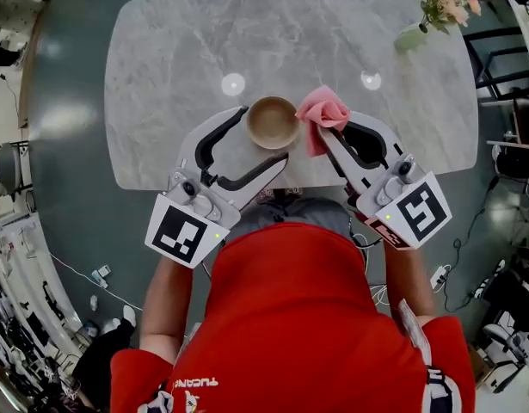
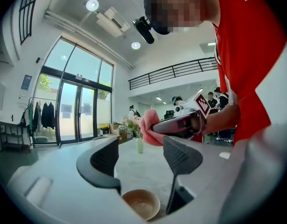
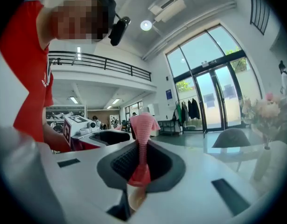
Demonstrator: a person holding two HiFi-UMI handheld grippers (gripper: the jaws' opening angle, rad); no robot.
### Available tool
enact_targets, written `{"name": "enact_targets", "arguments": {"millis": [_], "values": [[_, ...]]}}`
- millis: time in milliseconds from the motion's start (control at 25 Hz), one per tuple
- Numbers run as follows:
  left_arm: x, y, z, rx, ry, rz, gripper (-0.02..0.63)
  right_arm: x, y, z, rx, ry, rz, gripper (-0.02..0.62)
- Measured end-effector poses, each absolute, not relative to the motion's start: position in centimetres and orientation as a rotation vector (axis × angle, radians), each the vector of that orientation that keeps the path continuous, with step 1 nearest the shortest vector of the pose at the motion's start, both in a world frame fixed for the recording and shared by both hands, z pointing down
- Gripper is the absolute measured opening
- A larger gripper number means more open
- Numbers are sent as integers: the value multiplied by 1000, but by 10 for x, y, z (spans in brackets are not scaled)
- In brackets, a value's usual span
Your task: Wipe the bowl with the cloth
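A small brown bowl (image 1: pixel 273 121) stands on the marble table (image 1: pixel 178 67) near its front edge. My left gripper (image 1: pixel 264 134) hovers above it, its jaws open and nothing between them; in the left gripper view the bowl (image 2: pixel 141 203) lies on the table below the left gripper (image 2: pixel 138 160). A pink cloth (image 1: pixel 322 110) hangs bunched just right of the bowl, with my right gripper (image 1: pixel 321 132) shut on it. In the right gripper view the cloth (image 3: pixel 142 129) sticks up from the right gripper (image 3: pixel 140 169). From the left gripper view, the cloth (image 2: pixel 150 126) is raised above the table.
A vase of pink flowers (image 1: pixel 427 7) stands at the table's far right corner. The person's red-shirted body (image 1: pixel 298 317) is close against the table's front edge. Chairs and cables lie on the floor around the table.
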State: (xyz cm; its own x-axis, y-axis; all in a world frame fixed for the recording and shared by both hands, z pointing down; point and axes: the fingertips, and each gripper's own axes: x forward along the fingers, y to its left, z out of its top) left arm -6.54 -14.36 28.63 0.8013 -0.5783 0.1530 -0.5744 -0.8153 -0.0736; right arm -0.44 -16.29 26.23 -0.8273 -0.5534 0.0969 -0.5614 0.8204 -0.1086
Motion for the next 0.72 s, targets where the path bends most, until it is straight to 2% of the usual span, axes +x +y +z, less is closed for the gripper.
{"name": "enact_targets", "arguments": {"millis": [120,440,600,720], "values": [[-71,-137,276,-2921,1009,-269,235,-1,-150,242,935,-2999,149,21],[-74,-122,248,-2865,1113,-123,81,-1,-118,231,894,-3037,56,21],[-76,-117,248,-2865,1123,-117,15,-4,-106,236,875,-3019,31,21],[-77,-115,250,-2861,1140,-106,6,-4,-100,240,866,-3022,56,21]]}}
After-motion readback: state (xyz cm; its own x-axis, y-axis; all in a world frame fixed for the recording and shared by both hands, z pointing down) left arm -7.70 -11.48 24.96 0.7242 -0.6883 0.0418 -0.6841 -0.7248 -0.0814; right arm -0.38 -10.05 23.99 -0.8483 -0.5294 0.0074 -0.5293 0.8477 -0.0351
